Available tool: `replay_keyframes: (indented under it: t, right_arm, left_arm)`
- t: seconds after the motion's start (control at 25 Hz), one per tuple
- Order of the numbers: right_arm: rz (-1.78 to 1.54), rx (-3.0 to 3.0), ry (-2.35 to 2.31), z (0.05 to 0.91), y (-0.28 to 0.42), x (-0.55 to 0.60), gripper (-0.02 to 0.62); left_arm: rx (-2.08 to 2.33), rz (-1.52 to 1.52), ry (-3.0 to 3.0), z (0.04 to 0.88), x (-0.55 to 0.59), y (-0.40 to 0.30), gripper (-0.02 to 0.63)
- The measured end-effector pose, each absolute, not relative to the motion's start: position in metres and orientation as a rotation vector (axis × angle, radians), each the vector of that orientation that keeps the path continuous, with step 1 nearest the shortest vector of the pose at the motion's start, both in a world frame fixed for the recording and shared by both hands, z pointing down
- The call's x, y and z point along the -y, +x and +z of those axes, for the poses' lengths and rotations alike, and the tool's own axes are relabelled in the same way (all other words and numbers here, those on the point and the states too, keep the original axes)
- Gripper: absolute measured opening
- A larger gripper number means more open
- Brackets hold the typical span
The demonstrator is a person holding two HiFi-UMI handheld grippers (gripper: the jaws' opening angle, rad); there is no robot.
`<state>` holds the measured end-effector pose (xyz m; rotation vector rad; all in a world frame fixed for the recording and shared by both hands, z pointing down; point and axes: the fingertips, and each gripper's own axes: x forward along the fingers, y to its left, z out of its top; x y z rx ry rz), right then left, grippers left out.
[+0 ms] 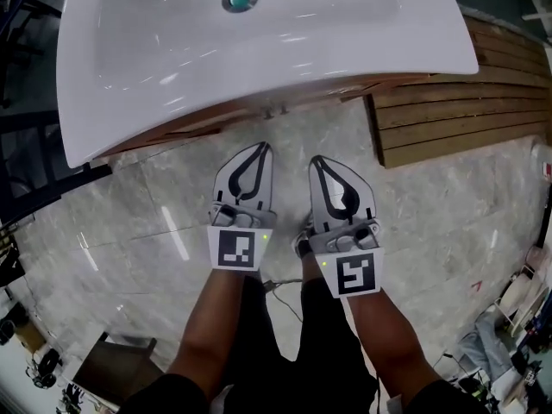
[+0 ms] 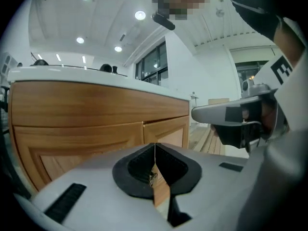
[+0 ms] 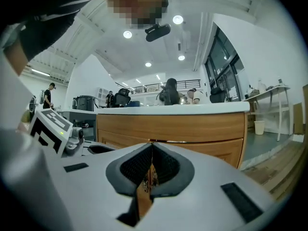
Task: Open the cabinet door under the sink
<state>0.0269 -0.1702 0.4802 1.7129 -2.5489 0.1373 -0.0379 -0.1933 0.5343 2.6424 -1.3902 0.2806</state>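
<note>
The wooden cabinet shows as a thin brown strip under the white sink top. In the left gripper view its two door fronts meet at a vertical seam just ahead. The curved cabinet front fills the middle of the right gripper view. My left gripper and right gripper hang side by side over the floor, short of the cabinet and pointing at it. Both are shut with nothing between the jaws. Neither the left jaw tips nor the right jaw tips touch the wood.
Grey marble floor lies under the grippers. Wooden slat decking runs along the right of the cabinet. A dark rack stands at the left. Clutter sits at the lower right. People stand far behind the counter.
</note>
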Motion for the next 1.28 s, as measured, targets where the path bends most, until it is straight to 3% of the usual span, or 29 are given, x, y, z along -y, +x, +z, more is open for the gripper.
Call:
replay_keyframes:
  t: [0.32, 0.4, 0.48, 1.28]
  right_arm:
    - [0.18, 2.556, 1.686, 0.543, 0.032, 0.176, 0.024]
    - [0.186, 2.553, 1.685, 0.554, 0.033, 0.175, 0.024]
    - [0.179, 2.555, 1.688, 0.561, 0.034, 0.176, 0.025]
    - [0.242, 2.544, 1.721, 0.589, 0.047, 0.167, 0.025]
  left_arm:
    - [1.529, 0.317, 2.563, 0.6, 0.217, -0.043, 0.034]
    - [1.53, 0.341, 2.563, 0.614, 0.22, -0.041, 0.117]
    - [1.532, 0.389, 2.565, 0.626, 0.221, -0.039, 0.128]
    - [1.737, 0.391, 2.434, 0.666, 0.244, -0.034, 0.132]
